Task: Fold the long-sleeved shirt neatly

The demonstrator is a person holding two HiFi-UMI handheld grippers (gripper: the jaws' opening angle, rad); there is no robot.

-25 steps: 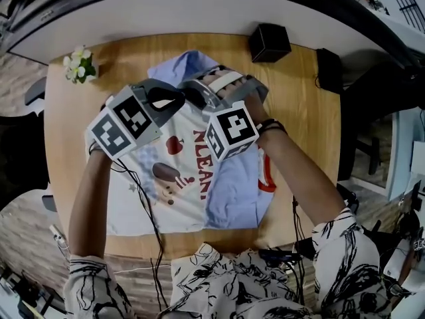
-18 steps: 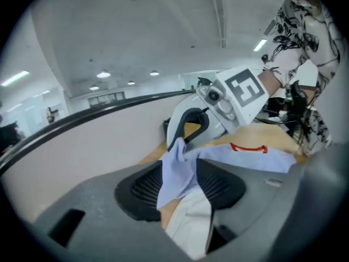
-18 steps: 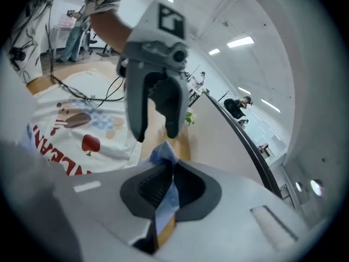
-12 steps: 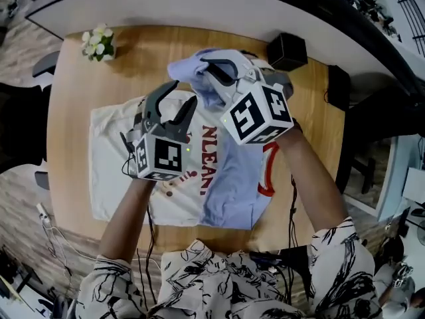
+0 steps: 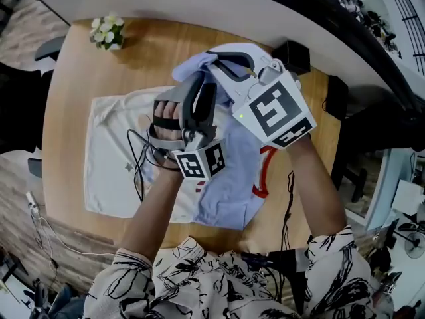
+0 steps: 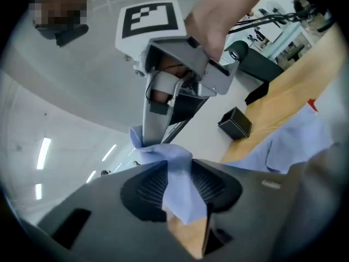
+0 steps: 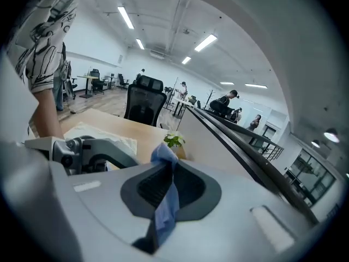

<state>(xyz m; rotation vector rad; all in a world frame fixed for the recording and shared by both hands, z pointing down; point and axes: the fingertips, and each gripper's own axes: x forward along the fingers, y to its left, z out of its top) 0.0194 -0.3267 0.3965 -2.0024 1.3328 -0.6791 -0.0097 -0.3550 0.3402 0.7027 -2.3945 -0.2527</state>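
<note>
- Head view: mid-fold, with the sleeve [image 5: 192,68] pinched up at upper centre, above the shirt [image 5: 113,151]. The rest lies flat on the table [image 5: 70,98], white body at left, blue part toward lower right.
- Same view: left gripper [image 5: 199,85] just below and left of the right gripper [image 5: 212,57], tips close together on the same bunch of blue cloth.
- Left gripper view: clamped on the sleeve [image 6: 177,198], a blue fold squeezed between the ribbed pads [image 6: 147,190], the jaws just now closing further onto it. Right gripper [image 6: 151,135] at centre, pinching the same cloth just beyond.
- Right gripper view: shut tight on a thin strip of sleeve [image 7: 166,195] running down between the pads. Left gripper [image 7: 87,152] at left edge, shirt on the table behind it.
- Step in hand, by judgement: taking up the sleeve's end with both claws, ready to fold it over the body.
- Next, likely: draw the two grips apart to stretch the sleeve flat, carry it across, lay it straight along the shirt, then release. Calls for firm holds and taut cloth, without dragging the flat body out of line.
</note>
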